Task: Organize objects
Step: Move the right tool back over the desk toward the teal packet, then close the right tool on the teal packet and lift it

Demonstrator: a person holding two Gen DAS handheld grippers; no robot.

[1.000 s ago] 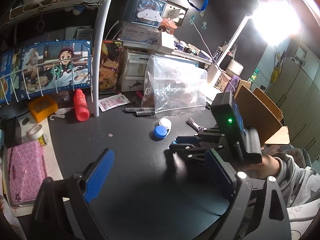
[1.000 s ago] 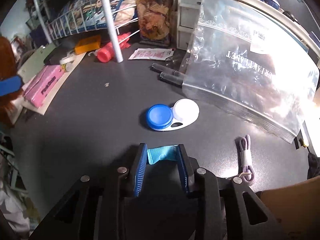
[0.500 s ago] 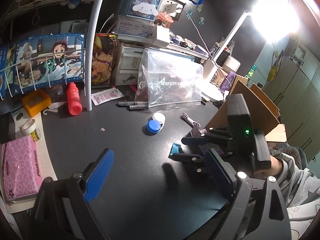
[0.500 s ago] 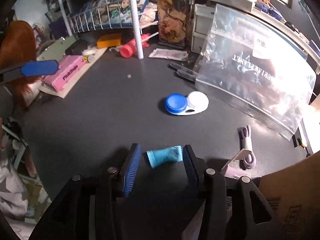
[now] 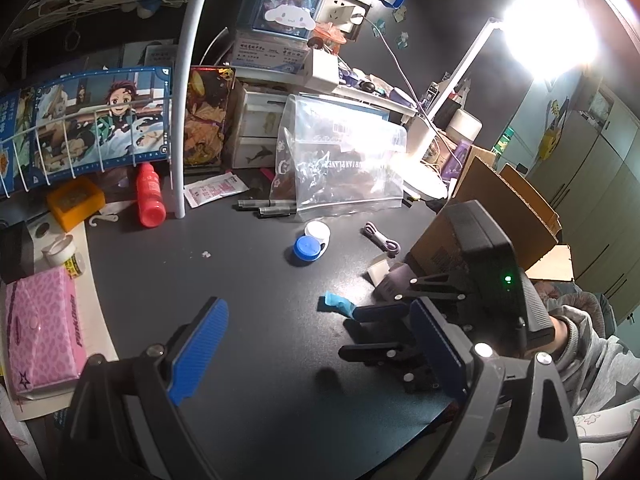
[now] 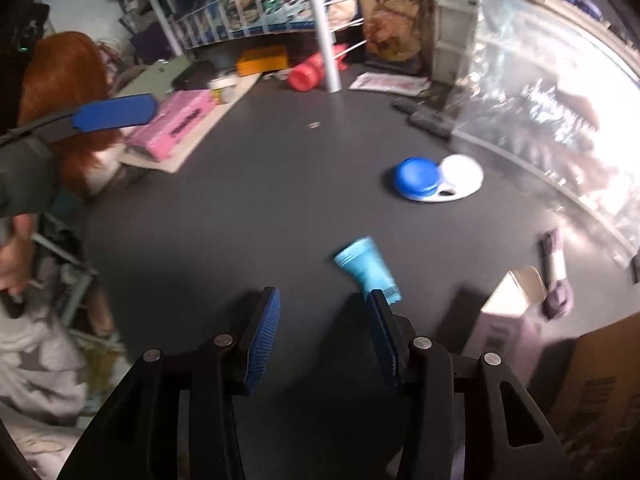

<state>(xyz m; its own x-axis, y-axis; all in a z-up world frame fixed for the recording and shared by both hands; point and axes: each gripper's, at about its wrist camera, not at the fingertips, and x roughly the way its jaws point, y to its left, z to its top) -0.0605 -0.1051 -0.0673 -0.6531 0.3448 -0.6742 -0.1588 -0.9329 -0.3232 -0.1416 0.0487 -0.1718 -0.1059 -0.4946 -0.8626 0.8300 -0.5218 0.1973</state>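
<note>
A small light-blue ribbed sleeve (image 6: 368, 270) lies on the dark table, just ahead of my right gripper's right finger; it also shows in the left wrist view (image 5: 338, 305). My right gripper (image 6: 322, 320) is open and empty, held low over the table behind the sleeve. My left gripper (image 5: 316, 340) is open and empty above the table's near part. A blue-and-white contact lens case (image 5: 311, 242) lies mid-table, also in the right wrist view (image 6: 436, 180). A purple cable bundle (image 5: 382, 240) lies right of it.
A clear zip bag (image 5: 340, 168) stands at the back with two dark pens (image 5: 266, 207) before it. A red bottle (image 5: 150, 194), orange box (image 5: 75, 202) and pink pouch (image 5: 42, 328) sit at left. A cardboard box (image 5: 504, 220) and small white carton (image 6: 508, 304) stand at right.
My right gripper opened and let go of the light-blue sleeve, which now lies on the table. The gripper drew back and to the left. The left gripper rose slightly.
</note>
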